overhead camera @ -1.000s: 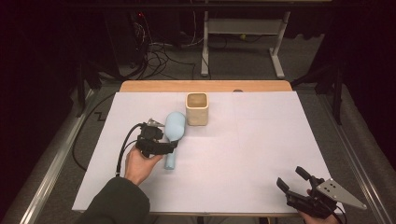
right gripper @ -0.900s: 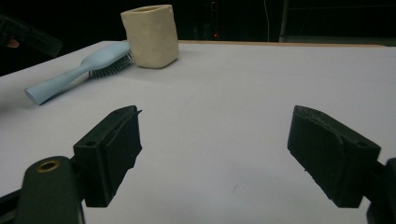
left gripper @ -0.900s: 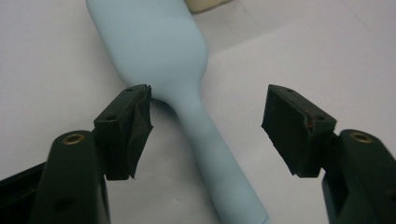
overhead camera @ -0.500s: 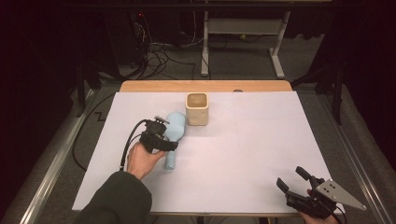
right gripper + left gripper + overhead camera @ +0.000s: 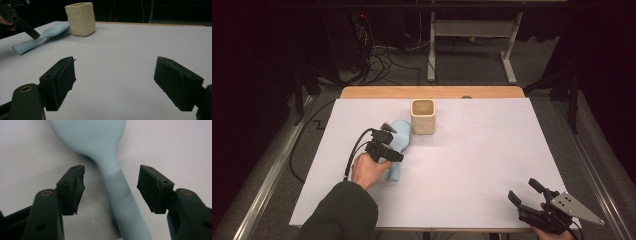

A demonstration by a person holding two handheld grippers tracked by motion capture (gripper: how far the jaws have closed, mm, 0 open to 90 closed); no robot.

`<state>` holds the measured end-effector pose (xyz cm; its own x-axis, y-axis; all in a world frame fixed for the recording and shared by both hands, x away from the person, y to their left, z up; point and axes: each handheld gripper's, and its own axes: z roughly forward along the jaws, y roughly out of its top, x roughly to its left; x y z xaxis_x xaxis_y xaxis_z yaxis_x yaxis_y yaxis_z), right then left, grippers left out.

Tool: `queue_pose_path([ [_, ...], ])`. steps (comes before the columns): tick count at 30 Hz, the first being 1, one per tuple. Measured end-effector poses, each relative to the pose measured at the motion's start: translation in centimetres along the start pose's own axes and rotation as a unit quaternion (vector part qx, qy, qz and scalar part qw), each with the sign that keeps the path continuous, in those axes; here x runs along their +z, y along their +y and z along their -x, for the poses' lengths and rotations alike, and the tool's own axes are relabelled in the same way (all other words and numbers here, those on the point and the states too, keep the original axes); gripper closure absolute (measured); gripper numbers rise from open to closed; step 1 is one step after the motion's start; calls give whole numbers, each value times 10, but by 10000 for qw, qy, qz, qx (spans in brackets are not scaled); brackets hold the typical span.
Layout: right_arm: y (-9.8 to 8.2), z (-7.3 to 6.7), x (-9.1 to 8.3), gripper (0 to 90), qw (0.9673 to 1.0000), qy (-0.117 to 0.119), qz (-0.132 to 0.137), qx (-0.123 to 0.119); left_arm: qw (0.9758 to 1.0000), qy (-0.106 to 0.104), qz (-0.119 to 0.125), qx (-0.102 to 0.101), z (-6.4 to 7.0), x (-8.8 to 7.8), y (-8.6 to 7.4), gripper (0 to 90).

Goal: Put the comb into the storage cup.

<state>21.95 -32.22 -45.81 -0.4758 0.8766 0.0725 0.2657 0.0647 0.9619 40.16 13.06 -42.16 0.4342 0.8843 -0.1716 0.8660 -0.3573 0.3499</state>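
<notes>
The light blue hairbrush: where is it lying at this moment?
In the high view the light blue hairbrush lies bristles-down on the white table cover, left of centre, its head beside the cream cup, its handle between the left tongs.

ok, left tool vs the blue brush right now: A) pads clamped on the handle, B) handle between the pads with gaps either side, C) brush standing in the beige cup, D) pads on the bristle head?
B: in the left gripper view the light blue brush handle runs between the left tool pads, bare table showing on both sides; the jaws have just been closing.
</notes>
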Motion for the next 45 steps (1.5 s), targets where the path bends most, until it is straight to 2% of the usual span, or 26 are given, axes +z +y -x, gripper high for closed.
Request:
queue_pose_path([
  [6, 0, 0, 0, 181, 10000, 1, 3, 7, 9999, 56, -122, -79, -1, 9, 3, 425],
  [9, 0, 0, 0, 181, 10000, 6, -8, 19, 9997, 160, -158, -90, -2, 11, 4, 431],
  [26, 0, 1, -1, 181, 10000, 8, 0, 4, 9991, 29, -318, -266, -5, 19, 8, 529],
  [35, 0, 0, -1, 181, 10000, 30, 4, -2, 9990, 206, -340, -222, -4, 20, 8, 617],
  [45, 0, -1, 0, 184, 10000, 20, -18, -19, 9989, 197, -339, -264, -5, 21, 8, 639],
])
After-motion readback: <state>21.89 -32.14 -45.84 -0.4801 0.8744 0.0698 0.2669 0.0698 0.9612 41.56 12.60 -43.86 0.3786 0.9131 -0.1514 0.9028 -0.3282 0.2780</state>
